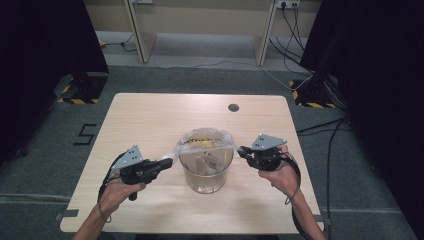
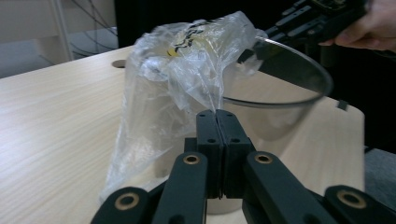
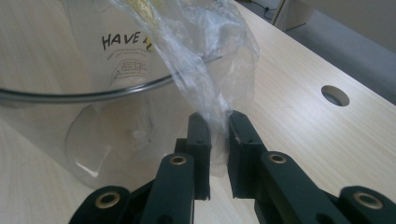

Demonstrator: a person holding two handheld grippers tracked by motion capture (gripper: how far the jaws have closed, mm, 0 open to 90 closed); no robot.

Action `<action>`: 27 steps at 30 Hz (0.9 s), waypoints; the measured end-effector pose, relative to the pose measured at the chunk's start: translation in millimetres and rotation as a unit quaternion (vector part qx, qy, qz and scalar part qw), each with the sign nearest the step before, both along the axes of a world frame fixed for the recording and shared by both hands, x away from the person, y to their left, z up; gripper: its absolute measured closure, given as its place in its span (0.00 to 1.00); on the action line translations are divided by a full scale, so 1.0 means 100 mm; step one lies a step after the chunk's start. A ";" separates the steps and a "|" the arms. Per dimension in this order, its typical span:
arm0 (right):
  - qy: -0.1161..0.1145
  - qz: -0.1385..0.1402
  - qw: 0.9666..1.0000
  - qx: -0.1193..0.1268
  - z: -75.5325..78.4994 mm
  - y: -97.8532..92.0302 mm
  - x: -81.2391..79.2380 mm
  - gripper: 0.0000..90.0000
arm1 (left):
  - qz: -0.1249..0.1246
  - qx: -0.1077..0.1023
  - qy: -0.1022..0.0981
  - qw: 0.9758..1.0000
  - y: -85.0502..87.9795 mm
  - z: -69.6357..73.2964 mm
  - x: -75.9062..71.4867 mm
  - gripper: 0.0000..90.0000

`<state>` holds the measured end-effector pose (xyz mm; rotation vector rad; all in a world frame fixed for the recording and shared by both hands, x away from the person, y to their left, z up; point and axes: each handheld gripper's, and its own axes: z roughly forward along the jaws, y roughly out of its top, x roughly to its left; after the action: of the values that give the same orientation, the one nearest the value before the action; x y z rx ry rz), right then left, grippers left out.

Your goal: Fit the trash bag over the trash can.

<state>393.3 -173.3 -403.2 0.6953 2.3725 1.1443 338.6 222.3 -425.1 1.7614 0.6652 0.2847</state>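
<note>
A clear plastic bucket (image 1: pixel 205 175) stands in the middle of the wooden table (image 1: pixel 145 117). A thin clear plastic bag (image 1: pixel 206 141) with black and yellow print is draped into and over its rim. My left gripper (image 1: pixel 169 162) is at the bucket's left side; in the left gripper view its jaws (image 2: pixel 216 114) are pressed together on a pulled-out corner of the bag (image 2: pixel 187 70). My right gripper (image 1: pixel 242 150) is at the bucket's right rim. Its jaws (image 3: pixel 215 120) stand a little apart with a bunched strip of the bag (image 3: pixel 201 46) pinched between them.
A round cable hole (image 1: pixel 233 107) lies in the table behind the bucket. Dark curtains flank the table, with weighted stands and cables on the floor at back left and right. Bare tabletop surrounds the bucket on every side.
</note>
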 end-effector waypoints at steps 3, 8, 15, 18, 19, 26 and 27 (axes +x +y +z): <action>-0.005 0.003 1.000 0.006 -0.05 -0.04 -0.11 0.92 | -0.023 -0.011 0.009 1.000 0.02 -0.08 -0.06 0.99; -0.004 0.011 1.000 0.009 -0.11 -0.05 -0.23 0.92 | -0.038 -0.004 0.013 0.999 0.03 -0.16 -0.10 1.00; -0.003 0.027 1.000 0.001 -0.22 0.01 -0.36 0.94 | -0.047 -0.009 0.021 0.999 0.01 -0.29 -0.06 1.00; -0.005 0.036 0.999 -0.008 -0.25 0.04 -0.39 0.94 | -0.059 -0.003 0.019 0.998 -0.01 -0.31 -0.09 1.00; -0.006 0.037 0.999 -0.017 -0.28 0.06 -0.42 0.94 | -0.058 -0.004 0.021 0.998 -0.01 -0.33 -0.09 1.00; -0.003 0.037 0.999 -0.036 -0.36 0.10 -0.45 0.95 | -0.066 0.005 0.017 0.998 -0.03 -0.38 -0.13 1.00; -0.003 0.037 0.999 -0.036 -0.36 0.10 -0.45 0.95 | -0.066 0.005 0.017 0.998 -0.03 -0.38 -0.13 1.00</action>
<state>348.6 -163.4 -439.5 0.5848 2.4397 1.0839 325.8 219.1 -463.2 1.8136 0.5685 0.1678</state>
